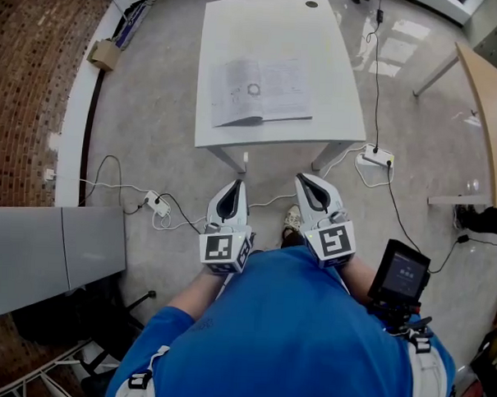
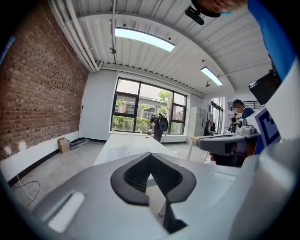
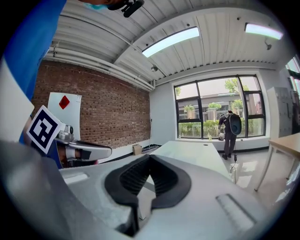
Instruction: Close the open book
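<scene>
- The print on the open book (image 1: 260,91) is too small to read; a small ring-shaped figure shows near the middle of its pages.
- Each tool carries a cube with black-and-white square markers, one on the left (image 1: 226,248) and one on the right (image 1: 335,241); they bear patterns, not words.
- A white board on the brick wall shows a red diamond sign (image 3: 64,101), with no legible text.
- Count: one book, one white tabletop (image 1: 239,29), two tools, two power strips on the floor (image 1: 156,203) (image 1: 376,156), one cardboard box (image 1: 104,54) and one screen device (image 1: 401,273) at the person's right side.
- The book lies flat and open on the near half of the tabletop, well apart from both tools.
- The left tool (image 1: 240,185) has its jaws pressed together with nothing between them, and it touches nothing.
- The right tool (image 1: 303,179) is likewise pressed together and empty.
- Both tools are held side by side in front of the person's blue shirt, over the floor and short of the tabletop's near edge, pointing toward it.
- One person with a backpack (image 3: 230,125) stands by the far window.
</scene>
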`<act>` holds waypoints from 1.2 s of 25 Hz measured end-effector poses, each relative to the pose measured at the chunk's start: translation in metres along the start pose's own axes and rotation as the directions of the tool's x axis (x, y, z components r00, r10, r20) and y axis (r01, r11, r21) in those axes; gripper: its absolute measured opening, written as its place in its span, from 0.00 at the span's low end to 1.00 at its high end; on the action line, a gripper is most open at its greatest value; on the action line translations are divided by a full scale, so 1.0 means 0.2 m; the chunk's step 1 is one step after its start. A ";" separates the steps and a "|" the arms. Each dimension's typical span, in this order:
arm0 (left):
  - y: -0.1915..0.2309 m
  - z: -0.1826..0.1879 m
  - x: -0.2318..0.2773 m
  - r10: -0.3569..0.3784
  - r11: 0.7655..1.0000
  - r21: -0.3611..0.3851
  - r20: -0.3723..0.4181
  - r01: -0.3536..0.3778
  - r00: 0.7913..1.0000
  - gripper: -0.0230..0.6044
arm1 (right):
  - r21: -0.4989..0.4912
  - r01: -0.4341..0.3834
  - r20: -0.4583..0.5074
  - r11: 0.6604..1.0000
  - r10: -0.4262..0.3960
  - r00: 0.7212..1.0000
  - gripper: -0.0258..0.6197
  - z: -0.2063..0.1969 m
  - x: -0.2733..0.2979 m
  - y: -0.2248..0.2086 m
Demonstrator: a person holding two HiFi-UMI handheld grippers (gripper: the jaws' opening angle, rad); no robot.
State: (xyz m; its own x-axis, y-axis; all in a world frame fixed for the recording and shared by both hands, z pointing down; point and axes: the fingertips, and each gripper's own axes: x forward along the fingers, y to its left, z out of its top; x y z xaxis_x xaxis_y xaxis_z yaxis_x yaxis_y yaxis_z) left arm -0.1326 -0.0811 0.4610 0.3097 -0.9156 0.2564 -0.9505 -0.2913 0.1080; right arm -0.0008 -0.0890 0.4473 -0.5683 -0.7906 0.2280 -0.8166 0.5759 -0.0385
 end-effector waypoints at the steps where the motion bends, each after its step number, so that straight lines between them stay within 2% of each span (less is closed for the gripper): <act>1: -0.01 0.02 0.07 0.003 1.000 -0.003 -0.005 -0.003 1.000 0.05 | 0.000 -0.007 -0.009 1.000 0.007 1.000 0.04 -0.01 0.04 -0.06; 4: -0.02 0.05 0.19 0.007 1.000 -0.004 -0.014 -0.007 1.000 0.05 | -0.015 -0.021 -0.028 1.000 0.021 0.999 0.04 0.00 0.11 -0.15; 9: 0.00 0.09 0.21 0.019 1.000 -0.002 -0.016 -0.019 1.000 0.05 | -0.066 -0.017 -0.042 0.998 0.014 0.999 0.04 0.02 0.17 -0.17; 14: 0.04 0.10 0.36 0.032 0.999 -0.003 -0.040 -0.032 0.999 0.05 | -0.070 -0.012 -0.060 0.997 0.008 0.998 0.04 0.01 0.28 -0.28; 20: 0.17 0.09 0.56 0.022 1.000 -0.014 -0.050 -0.023 0.999 0.05 | -0.091 -0.002 -0.094 0.996 -0.007 0.996 0.04 -0.01 0.49 -0.35; 26: 0.34 0.12 0.68 -0.014 1.000 -0.024 -0.058 0.013 0.998 0.05 | -0.099 0.023 -0.113 0.995 -0.034 0.993 0.04 0.07 0.68 -0.33; 30: 0.45 0.12 0.75 -0.032 0.999 -0.032 -0.076 0.029 0.997 0.05 | -0.121 0.044 -0.146 0.992 -0.062 0.987 0.04 0.03 0.79 -0.32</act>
State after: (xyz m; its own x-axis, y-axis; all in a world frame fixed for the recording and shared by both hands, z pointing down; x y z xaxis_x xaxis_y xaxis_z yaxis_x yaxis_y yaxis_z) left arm -0.1728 -0.2509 0.4867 0.3408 -0.8823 0.3247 -0.9397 -0.3090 0.1466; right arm -0.0395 -0.2525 0.4793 -0.4958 -0.7861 0.3692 -0.8229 0.5611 0.0897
